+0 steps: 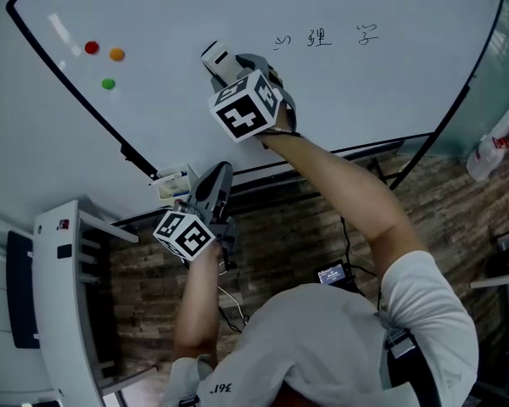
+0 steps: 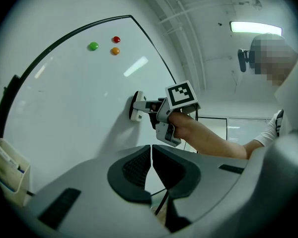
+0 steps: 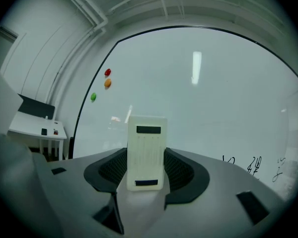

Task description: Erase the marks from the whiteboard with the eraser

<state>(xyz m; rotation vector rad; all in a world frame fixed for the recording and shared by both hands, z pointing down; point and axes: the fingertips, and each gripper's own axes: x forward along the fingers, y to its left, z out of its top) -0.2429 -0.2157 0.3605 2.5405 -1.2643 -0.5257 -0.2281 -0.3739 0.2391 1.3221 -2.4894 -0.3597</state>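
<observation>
On the whiteboard (image 1: 382,100), left of the writing, the eraser (image 1: 214,58) sits flat against the surface, as the left gripper view shows. The right gripper (image 3: 146,168) has it: jaws part-open and clamped on the eraser's two long sides, with the pad facing the board. The left gripper (image 2: 151,163) hangs low near the board's bottom edge, jaws closed together on nothing. The marks (image 1: 322,37) are well apart from the eraser, toward the board's right side, and none looks wiped yet. My read is that the step in hand is to slide across to the writing. To do it well: keep the pad flat and pressed evenly, travel along the line of writing, overlap the passes, and don't tilt onto an edge or it will smear. Keep the clamp firm so the eraser doesn't twist in the jaws, and stay clear of the magnets (image 1: 109,62) on the far left. Counts: one whiteboard, one eraser, three written marks in a row, three magnets (red, orange, green), two grippers.
</observation>
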